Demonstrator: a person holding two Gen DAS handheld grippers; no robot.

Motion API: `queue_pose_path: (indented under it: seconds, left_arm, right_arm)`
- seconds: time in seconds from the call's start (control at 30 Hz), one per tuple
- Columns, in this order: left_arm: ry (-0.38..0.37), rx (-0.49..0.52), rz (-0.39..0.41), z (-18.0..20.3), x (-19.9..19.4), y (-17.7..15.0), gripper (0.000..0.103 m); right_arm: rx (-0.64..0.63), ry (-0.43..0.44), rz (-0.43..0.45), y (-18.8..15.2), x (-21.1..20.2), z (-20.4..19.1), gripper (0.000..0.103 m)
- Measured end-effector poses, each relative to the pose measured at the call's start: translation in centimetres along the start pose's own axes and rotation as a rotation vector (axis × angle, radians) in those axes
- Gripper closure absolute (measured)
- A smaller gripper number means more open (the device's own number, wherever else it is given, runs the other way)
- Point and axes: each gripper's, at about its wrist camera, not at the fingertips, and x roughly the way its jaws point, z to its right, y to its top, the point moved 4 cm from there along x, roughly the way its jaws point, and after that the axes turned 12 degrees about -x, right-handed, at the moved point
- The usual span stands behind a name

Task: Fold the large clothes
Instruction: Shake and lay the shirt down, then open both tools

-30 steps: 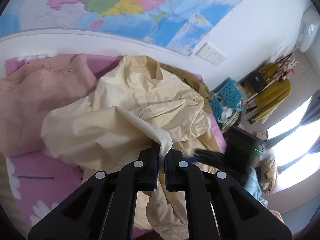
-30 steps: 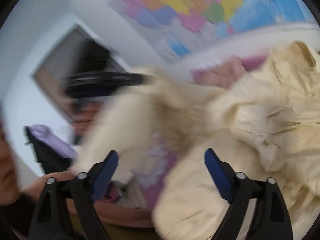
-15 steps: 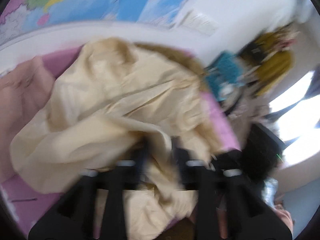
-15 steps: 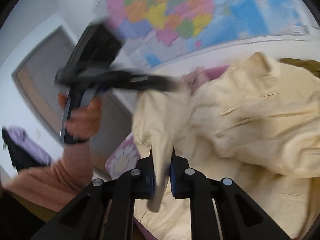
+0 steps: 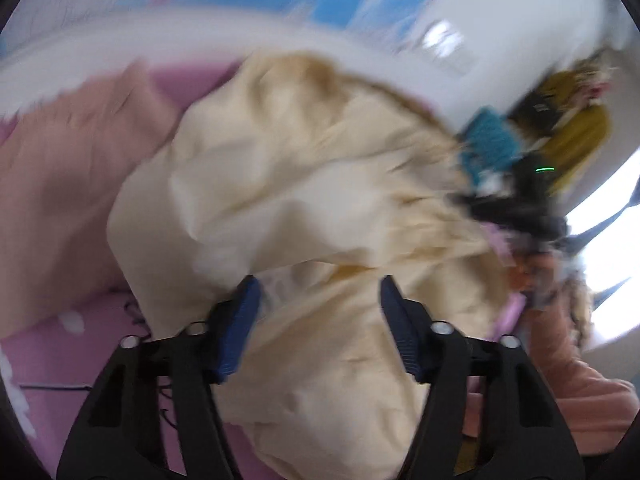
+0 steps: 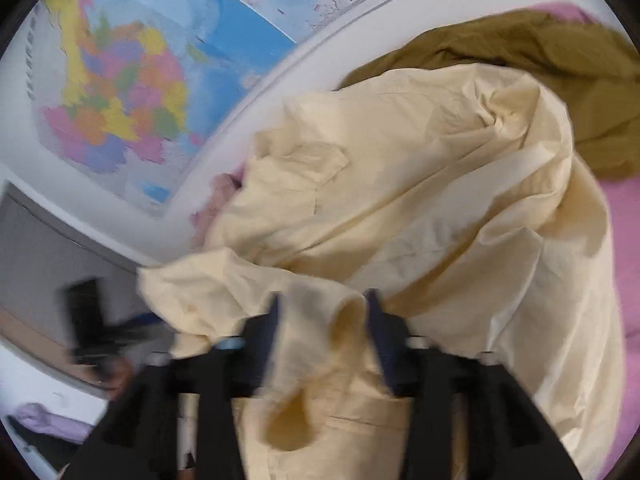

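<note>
A large cream-yellow shirt lies crumpled on the pink bed; it also fills the right wrist view. My left gripper is open just above the shirt, with nothing between its blue pads. My right gripper has its jaws parted, with a loose fold of the shirt lying between them; the view is blurred by motion. The right gripper also shows blurred at the right of the left wrist view, at the shirt's far edge.
A peach-pink garment lies left of the shirt on the pink floral sheet. An olive-brown garment lies behind it. A map covers the wall. A teal basket and hanging clothes stand at the right.
My left gripper has let go of the shirt and opened. My right gripper, shut on a fold half a second ago, has parted its jaws and swung toward the shirt's far side.
</note>
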Motion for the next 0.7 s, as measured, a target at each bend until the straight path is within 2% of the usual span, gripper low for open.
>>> queue_pose_path:
  seconds: [0.07, 0.13, 0.23, 0.3, 0.4, 0.43, 0.47, 0.5, 0.57, 0.67, 0.7]
  left_arm:
    - [0.014, -0.016, -0.003, -0.9, 1.2, 0.2, 0.050]
    - [0.007, -0.034, 0.001, -1.3, 1.8, 1.1, 0.050]
    - [0.012, -0.029, 0.009, -1.0, 2.1, 2.1, 0.049]
    - [0.008, -0.023, 0.010, -0.8, 2.3, 2.5, 0.047]
    - [0.009, -0.013, 0.014, -0.4, 2.7, 2.6, 0.044]
    - [0.006, -0.008, 0.015, -0.4, 2.8, 2.6, 0.044]
    - [0.007, -0.006, 0.016, -0.3, 3.1, 2.7, 0.044]
    - [0.011, -0.005, 0.015, -0.3, 3.2, 2.7, 0.044]
    - [-0.001, 0.001, 0.013, -0.2, 3.1, 2.8, 0.044]
    - [-0.041, 0.018, 0.018, 0.4, 2.4, 2.9, 0.050]
    - [-0.058, 0.027, 0.028, 0.8, 2.2, 3.1, 0.050]
  right_arm:
    - [-0.057, 0.001, 0.060, -0.3, -1.8, -1.2, 0.018]
    - [-0.124, -0.012, 0.092, -0.8, -3.3, -2.7, 0.008]
    - [-0.271, -0.041, 0.084, -2.3, -4.1, -5.8, 0.005]
    - [-0.354, -0.131, 0.011, -3.6, -2.6, -6.9, 0.005]
    - [-0.386, -0.191, -0.089, -4.8, 0.4, -7.0, 0.006]
    - [-0.386, -0.229, -0.112, -4.9, 1.5, -6.7, 0.017]
    - [-0.395, -0.248, -0.116, -4.9, 1.8, -6.5, 0.054]
    - [-0.405, -0.256, -0.123, -4.5, 2.4, -6.5, 0.078]
    - [-0.382, -0.252, -0.078, -3.3, 1.7, -6.5, 0.084]
    - [-0.420, -0.334, 0.043, -0.3, -1.6, -7.1, 0.090]
    - [-0.421, -0.333, 0.079, 0.8, -2.4, -7.2, 0.091]
